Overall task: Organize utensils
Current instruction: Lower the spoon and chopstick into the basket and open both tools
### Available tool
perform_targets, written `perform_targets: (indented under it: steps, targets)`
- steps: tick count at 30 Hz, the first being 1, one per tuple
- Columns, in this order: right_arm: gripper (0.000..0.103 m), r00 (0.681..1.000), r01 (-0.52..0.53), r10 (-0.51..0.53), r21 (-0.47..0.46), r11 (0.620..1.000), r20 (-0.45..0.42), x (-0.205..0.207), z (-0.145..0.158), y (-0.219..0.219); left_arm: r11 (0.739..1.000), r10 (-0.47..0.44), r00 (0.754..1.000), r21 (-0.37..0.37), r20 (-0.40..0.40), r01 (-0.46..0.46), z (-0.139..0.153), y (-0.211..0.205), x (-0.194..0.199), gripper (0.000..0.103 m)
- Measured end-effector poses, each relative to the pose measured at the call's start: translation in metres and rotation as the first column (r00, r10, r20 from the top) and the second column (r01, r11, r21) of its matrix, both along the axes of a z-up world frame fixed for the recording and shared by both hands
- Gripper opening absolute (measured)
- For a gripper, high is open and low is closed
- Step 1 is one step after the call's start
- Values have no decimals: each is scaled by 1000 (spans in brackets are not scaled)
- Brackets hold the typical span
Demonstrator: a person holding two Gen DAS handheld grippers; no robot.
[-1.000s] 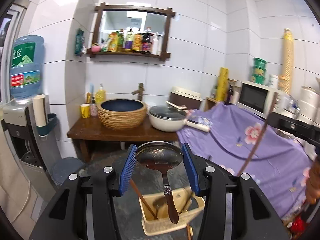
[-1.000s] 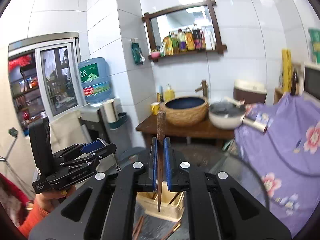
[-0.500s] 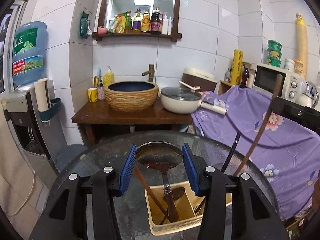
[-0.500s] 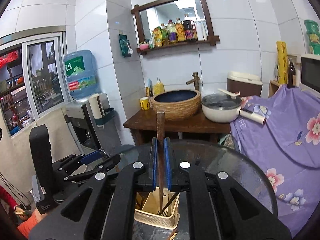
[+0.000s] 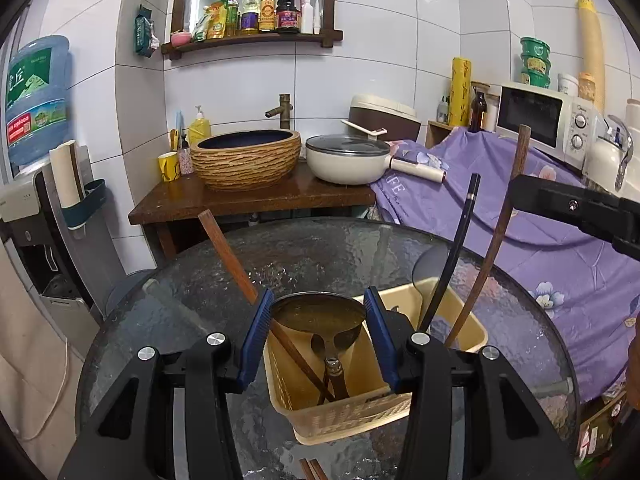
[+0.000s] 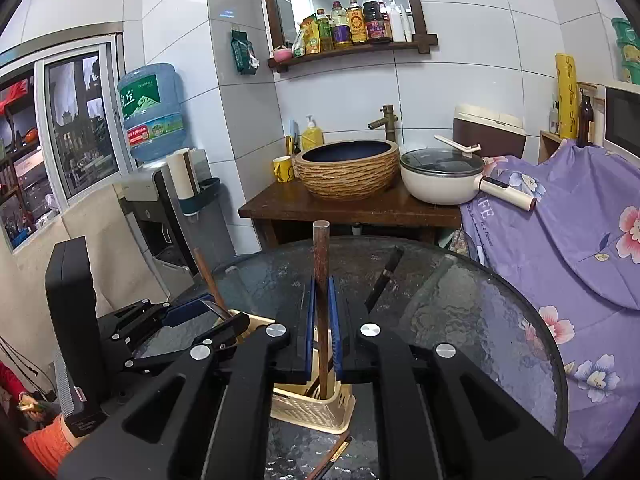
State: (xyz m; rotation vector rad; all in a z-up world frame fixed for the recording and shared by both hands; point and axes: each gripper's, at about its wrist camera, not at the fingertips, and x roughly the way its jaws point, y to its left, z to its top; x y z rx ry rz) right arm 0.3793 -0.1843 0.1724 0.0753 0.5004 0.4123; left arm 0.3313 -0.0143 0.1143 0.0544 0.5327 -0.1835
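Note:
My left gripper (image 5: 318,312) is shut on the bowl of a metal spoon (image 5: 318,314), whose handle hangs down into a cream plastic utensil basket (image 5: 348,420) on the round glass table (image 5: 320,256). My right gripper (image 6: 321,312) is shut on a brown wooden chopstick (image 6: 320,256), held upright with its lower end inside the basket (image 6: 316,410). In the left wrist view the same chopstick (image 5: 496,240) leans up to the right gripper at the right edge. A wooden stick (image 5: 228,256) and a black chopstick (image 5: 456,248) stand in the basket.
Loose chopsticks (image 6: 334,454) lie on the glass in front of the basket. Behind the table stand a wooden counter (image 5: 248,196) with a woven basin (image 5: 246,158) and a white pot (image 5: 348,158). A purple flowered cloth (image 5: 560,256) covers furniture at the right. A water dispenser (image 5: 36,152) is left.
Both grippers have come down toward the table. The spoon's handle and the chopstick's lower end now sit deeper in the basket, which looks larger and closer.

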Motion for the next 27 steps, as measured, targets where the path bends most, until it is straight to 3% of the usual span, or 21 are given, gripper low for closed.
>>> perform_targets:
  steps: [12, 16, 17, 20, 27]
  targets:
    - [8, 1000, 22, -22, -3, 1000, 11, -6, -6, -4, 999, -18, 1000, 43, -9, 19, -9, -7, -4, 46]
    - [9, 999, 41, -41, -26, 999, 20, -8, -10, -7, 998, -13, 1000, 61, 29, 11, -6, -9, -11, 61]
    - [12, 999, 45, -44, -30, 999, 22, -8, -11, -8, 998, -14, 999, 69, 43, 11, -5, -10, -15, 64]
    - [46, 997, 66, -65, -18, 998, 39, -13, -14, -13, 996, -26, 997, 86, 68, 21, -3, -13, -24, 68]
    - [50, 993, 86, -83, -28, 996, 80, -34, -19, -20, 997, -14, 993, 79, 114, 4, -4, -6, -50, 78]
